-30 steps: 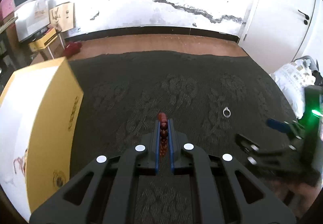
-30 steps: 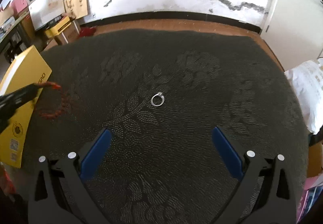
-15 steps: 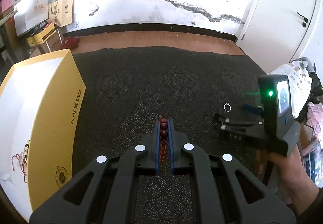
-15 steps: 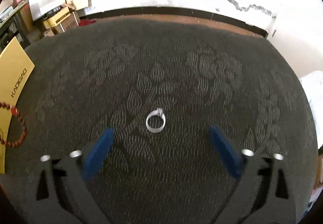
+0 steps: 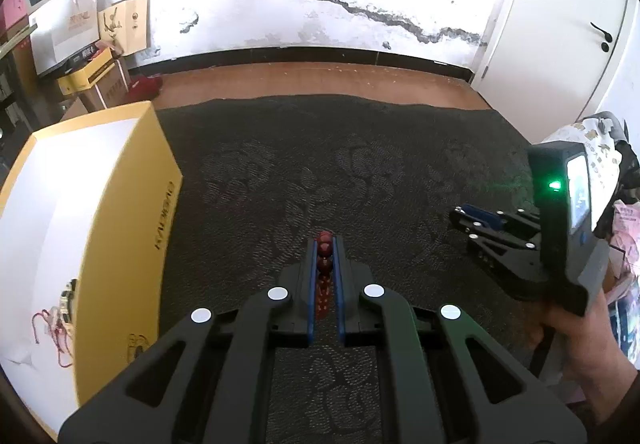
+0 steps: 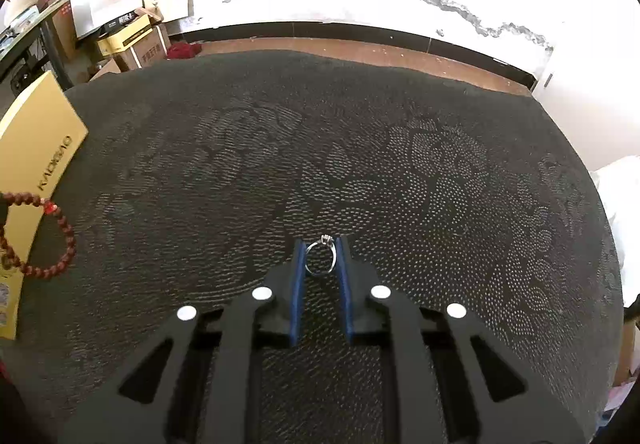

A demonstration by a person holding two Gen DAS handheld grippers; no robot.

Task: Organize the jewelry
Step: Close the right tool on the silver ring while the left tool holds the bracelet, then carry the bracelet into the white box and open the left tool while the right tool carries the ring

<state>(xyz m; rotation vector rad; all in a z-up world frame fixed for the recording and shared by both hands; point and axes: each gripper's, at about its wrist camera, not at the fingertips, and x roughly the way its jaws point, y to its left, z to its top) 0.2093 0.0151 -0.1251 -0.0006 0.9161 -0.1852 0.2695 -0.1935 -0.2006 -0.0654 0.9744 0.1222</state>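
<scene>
Closing fast from wide apart, my right jaws bracket the thin silver ring on the dark patterned carpet; my left jaws clamp the red-brown bead bracelet, ready for boxing.

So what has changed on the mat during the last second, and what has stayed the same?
The right claw came forward and down to the ring; its jaws, wide apart before, are closing, and the ring now sits between them, on the mat. The left claw stays shut on the bead bracelet, and the yellow box has not moved.
</scene>
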